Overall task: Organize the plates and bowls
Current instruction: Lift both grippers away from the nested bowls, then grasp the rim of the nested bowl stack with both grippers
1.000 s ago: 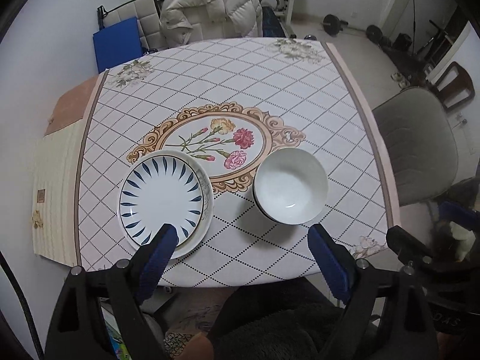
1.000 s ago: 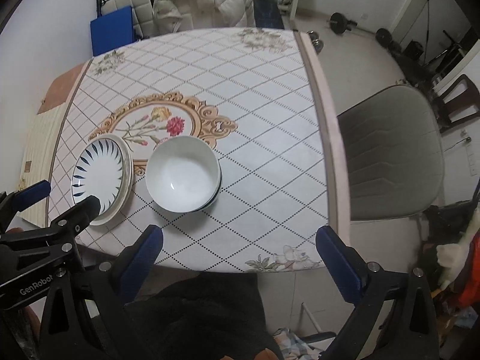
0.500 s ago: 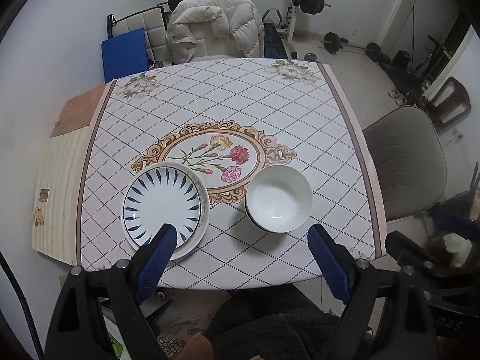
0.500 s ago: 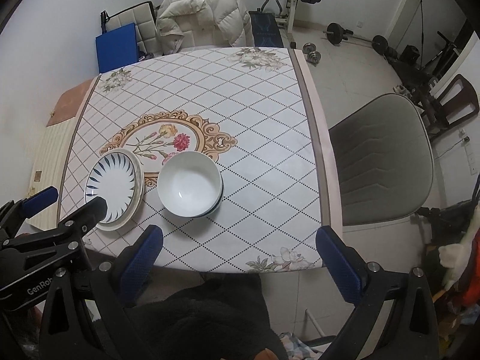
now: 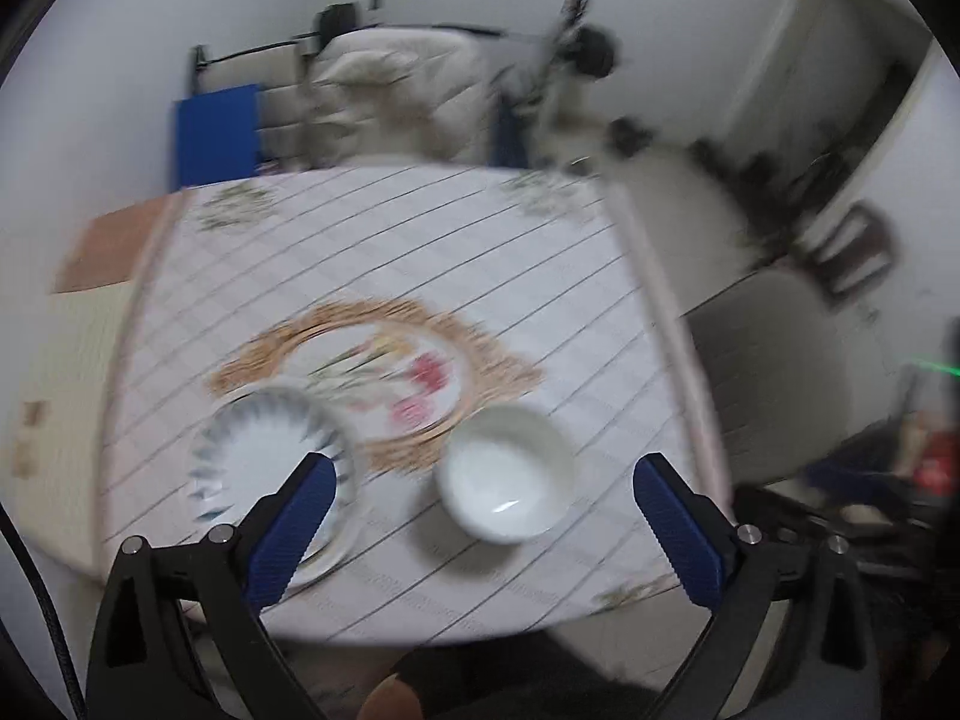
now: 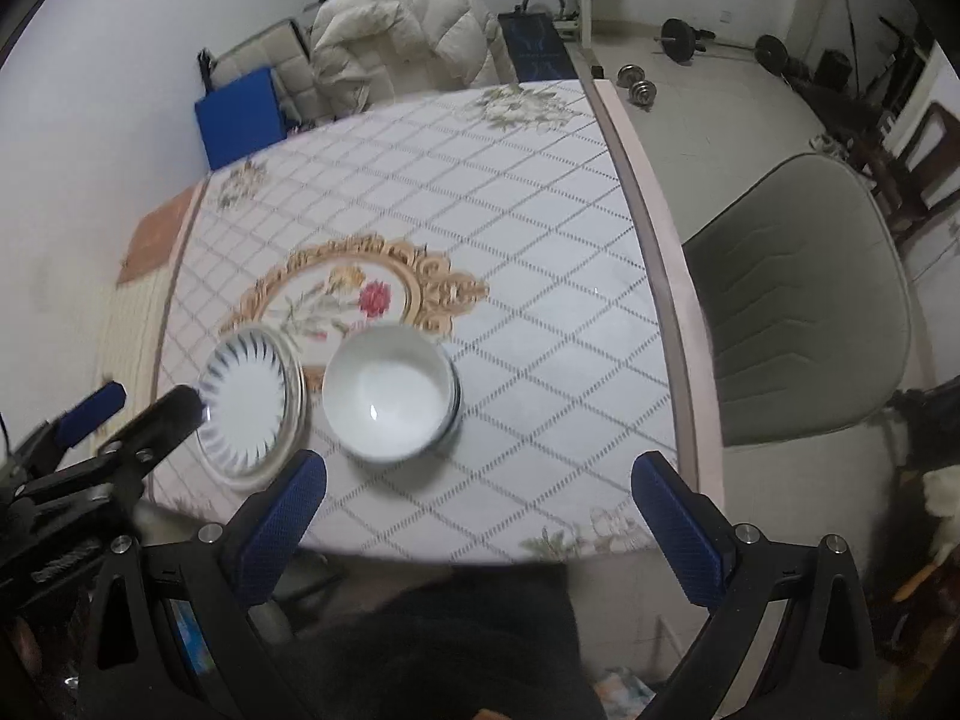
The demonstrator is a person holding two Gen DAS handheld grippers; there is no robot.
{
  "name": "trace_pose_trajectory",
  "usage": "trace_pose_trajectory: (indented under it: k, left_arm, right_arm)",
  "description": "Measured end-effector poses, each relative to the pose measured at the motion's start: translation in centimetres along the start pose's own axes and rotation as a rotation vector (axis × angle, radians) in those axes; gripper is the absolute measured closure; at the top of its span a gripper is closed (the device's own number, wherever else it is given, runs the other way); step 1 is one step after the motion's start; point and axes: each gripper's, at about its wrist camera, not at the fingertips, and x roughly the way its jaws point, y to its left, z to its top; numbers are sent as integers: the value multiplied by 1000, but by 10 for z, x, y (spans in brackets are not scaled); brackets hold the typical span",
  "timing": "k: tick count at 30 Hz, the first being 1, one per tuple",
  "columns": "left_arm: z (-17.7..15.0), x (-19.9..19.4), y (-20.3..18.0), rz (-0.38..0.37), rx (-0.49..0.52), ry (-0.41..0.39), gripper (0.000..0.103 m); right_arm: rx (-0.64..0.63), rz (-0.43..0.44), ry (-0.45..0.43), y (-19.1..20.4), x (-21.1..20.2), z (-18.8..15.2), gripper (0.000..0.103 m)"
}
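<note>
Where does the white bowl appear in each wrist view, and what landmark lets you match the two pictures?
Left wrist: bowl lower centre, right of the plate.
Right wrist: bowl centre-left, right of the plate.
Shared landmark: the floral medallion just behind both.

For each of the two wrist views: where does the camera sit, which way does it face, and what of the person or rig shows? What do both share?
Left wrist view: sits behind the left tongs, above the table's near edge, looking down and forward, motion-blurred; both blue fingers show.
Right wrist view: sits behind the right tongs, same heading, sharper; its fingers plus the left tongs at the left edge show.
Shared: the striped plate, white bowl, and floral tablecloth.
</note>
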Motion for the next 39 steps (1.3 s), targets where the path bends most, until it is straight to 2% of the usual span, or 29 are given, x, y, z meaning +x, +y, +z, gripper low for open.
trace_pose_trajectory:
  k: [3, 4, 6, 9, 10, 13, 16, 18, 23, 27, 30, 32, 39]
  left_arm:
    - [9, 12, 5, 67, 11, -32, 1]
    - [12, 19, 6, 131, 26, -33, 1]
    - [16, 30, 8, 183, 38, -42, 1]
    - [17, 41, 15, 169, 49, -60, 1]
    - [18, 46, 15, 168, 56, -55, 1]
    - [20, 67, 17, 182, 90, -4, 1]
    - [20, 94, 24, 192, 95, 48, 1]
    - [20, 118, 31, 146, 87, 116, 1]
    - [12, 177, 41, 49, 90, 303, 1]
    - [12, 208, 48, -33, 53, 407, 3]
    - [15, 229, 46, -111, 31, 486, 11]
    - [17, 243, 42, -155, 43, 537, 16]
    - [6, 283, 24, -246, 125, 720, 17]
  right_arm:
    - [48, 44, -31, -15, 13, 12, 0]
    - [55, 56, -48, -19, 18, 16, 0]
    - [24, 40, -117, -22, 23, 21, 0]
    - [-89, -43, -205, -17, 36, 29, 0]
    - [-121, -57, -207, -16, 45, 33, 0]
    - [-150, -5, -160, -16, 72, 42, 0]
    - [-142, -28, -92, -16, 103, 48, 0]
    - [-120, -24, -46, -20, 122, 52, 0]
    - [-84, 70, 104, -22, 173, 56, 0]
    - [-99, 166, 202, -15, 205, 53, 0]
    - [-107, 235, 285, -10, 224, 47, 0]
    - [-93, 279, 323, -9, 236, 42, 0]
    - [-3, 420, 418, -4, 276, 28, 0]
